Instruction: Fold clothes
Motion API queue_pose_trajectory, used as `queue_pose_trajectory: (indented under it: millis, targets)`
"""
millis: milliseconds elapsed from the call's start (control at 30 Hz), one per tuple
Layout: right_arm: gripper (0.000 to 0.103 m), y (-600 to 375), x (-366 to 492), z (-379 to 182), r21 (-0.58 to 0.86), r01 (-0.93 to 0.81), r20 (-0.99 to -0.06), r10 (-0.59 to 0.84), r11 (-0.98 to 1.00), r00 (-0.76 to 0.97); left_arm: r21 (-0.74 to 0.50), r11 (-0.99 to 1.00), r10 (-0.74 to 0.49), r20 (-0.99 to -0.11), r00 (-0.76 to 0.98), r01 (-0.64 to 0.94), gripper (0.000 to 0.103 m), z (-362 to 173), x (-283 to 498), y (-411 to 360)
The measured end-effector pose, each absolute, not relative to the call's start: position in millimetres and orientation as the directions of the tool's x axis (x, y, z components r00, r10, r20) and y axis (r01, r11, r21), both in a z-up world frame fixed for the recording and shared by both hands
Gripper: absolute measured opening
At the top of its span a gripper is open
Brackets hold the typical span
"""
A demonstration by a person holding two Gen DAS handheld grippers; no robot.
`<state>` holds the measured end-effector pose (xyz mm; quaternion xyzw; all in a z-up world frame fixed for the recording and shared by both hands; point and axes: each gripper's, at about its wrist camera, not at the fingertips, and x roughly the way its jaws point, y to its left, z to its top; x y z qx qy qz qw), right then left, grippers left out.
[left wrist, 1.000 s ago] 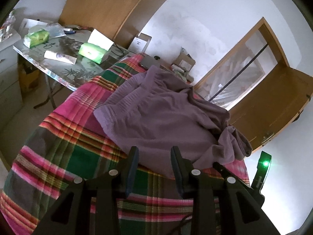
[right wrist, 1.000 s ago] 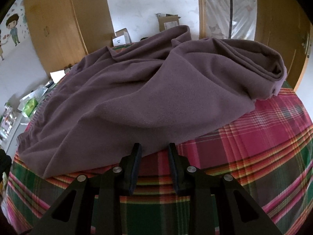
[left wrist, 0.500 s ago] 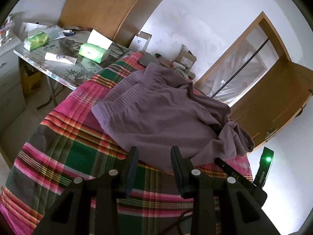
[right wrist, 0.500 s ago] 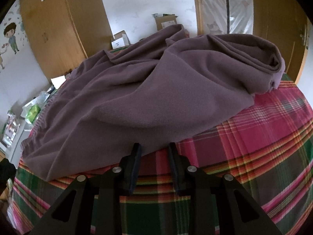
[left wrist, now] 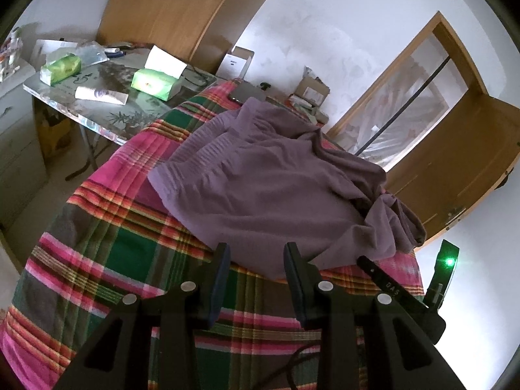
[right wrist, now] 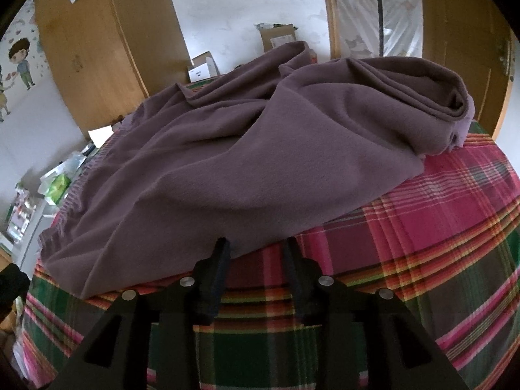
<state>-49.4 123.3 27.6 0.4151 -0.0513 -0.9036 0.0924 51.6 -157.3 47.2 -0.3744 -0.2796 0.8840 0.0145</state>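
1. Plaid bedcover (left wrist: 130, 253) in pink, green and brown carries the work; beyond its far left edge stands a glass-topped side table (left wrist: 107, 110) with tissue packs, and wooden doors close off the room behind.

2. On that cover lies the purple garment (left wrist: 269, 188) — a rumpled fleece piece, not yet folded, with a ribbed hem (left wrist: 195, 159) toward the cover's left edge and a bunched, rolled end (right wrist: 455, 110) toward its right edge. Its long axis runs across the bed from left to right, so both grippers face its long near edge broadside.

3. The left gripper (left wrist: 256, 250) hangs over the near part of the cover with its jaws spread and nothing between them; the garment's near edge lies just ahead of the fingertips, apart from them as far as the view shows.

4. The right gripper (right wrist: 256, 243) has just been opening its jaws; they stand apart, empty, with the garment's near edge (right wrist: 260, 247) right at the fingertips. Whether a tip brushes the cloth I cannot tell.

5. Judged from this, the right hand is the nearer one to the cloth — the coming move is likely a short push forward and down to take that near edge. The left hand has a little farther to go.
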Motion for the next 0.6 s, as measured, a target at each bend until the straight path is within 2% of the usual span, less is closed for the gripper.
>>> queue_pose_trajectory:
  millis: [600]
  targets:
    - [0.037,124.2,-22.9,51.1,0.165,0.182,-0.689,-0.245,-0.969,-0.682,-0.494,-0.849,0.232,-0.666,-0.709,0.186,0.034,59.0,61.9,-146.2]
